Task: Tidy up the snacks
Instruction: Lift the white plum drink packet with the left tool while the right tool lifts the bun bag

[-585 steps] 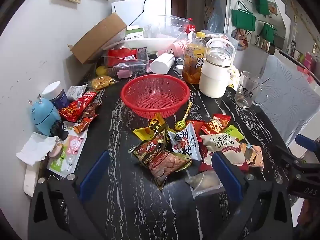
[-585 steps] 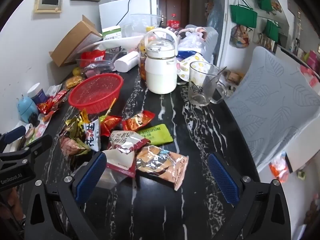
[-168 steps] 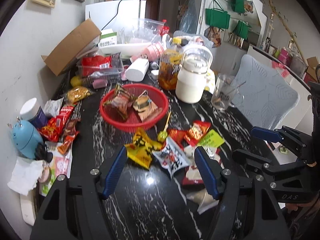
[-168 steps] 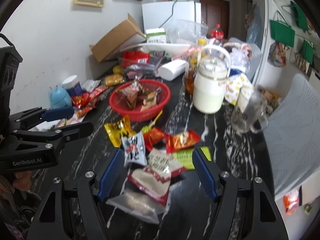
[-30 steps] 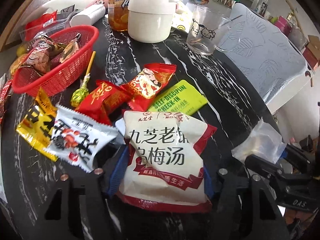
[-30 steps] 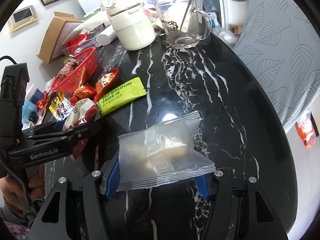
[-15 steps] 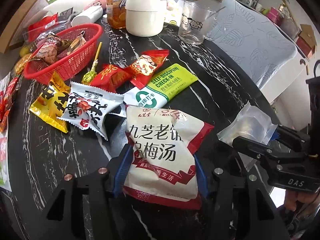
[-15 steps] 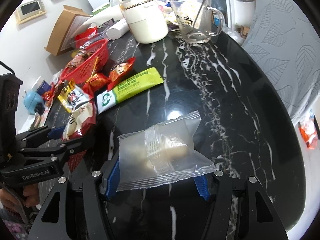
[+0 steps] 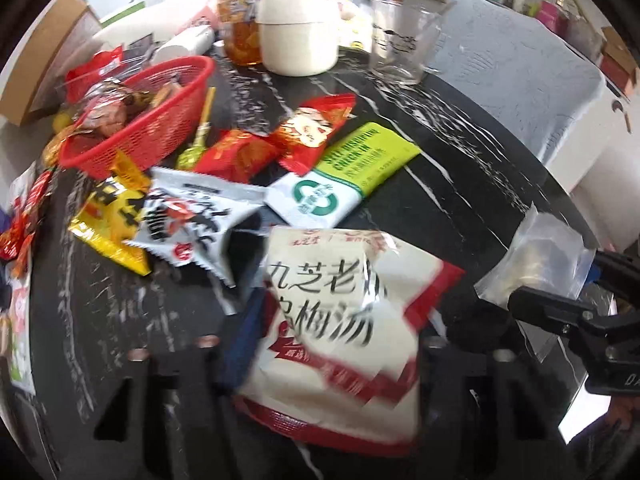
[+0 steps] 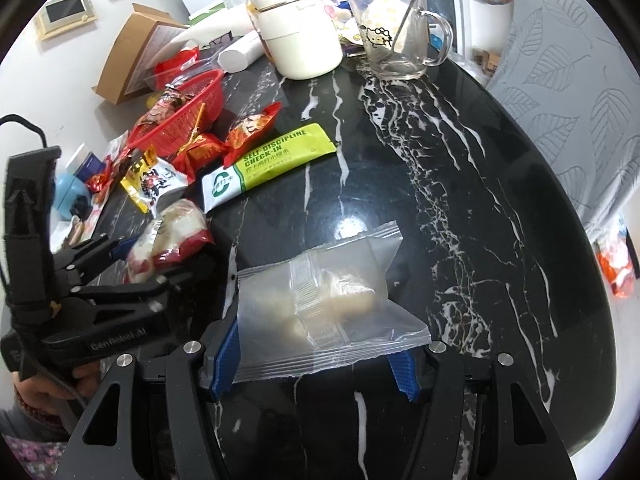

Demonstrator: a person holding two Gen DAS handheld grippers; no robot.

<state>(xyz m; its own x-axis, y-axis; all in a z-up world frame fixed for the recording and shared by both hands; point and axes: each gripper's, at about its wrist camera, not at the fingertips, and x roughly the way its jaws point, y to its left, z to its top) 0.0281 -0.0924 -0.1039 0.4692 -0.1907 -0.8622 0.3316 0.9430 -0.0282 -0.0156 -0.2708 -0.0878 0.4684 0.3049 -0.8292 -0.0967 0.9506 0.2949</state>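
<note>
- Left wrist view: the left gripper is clamped on the white-and-red pouch; its jaws have just been closing, and the pouch bows and creases between them, so the bite looks firm enough to carry.
- The pouch is caught by its lower half, top edge pointing away from the claw; probably taken by the nearer end because that lay closest.
- Ahead and to the left of the claw stands the red basket, already holding a few packets: judged the drop point.
- Between claw and basket lie loose snacks: black-and-white packet, yellow packet, green-and-white bar, red packets, a lollipop. Still to sort.
- Right wrist view: the right gripper grips the clear bag by its side edges, bag lying flat across the pads, contents pale; a light squeeze, likely to spare them.
- The black marble table ahead of this claw is bare; the basket sits far ahead-left, past the left gripper.
- Both loads in hand; transfer not yet made.
</note>
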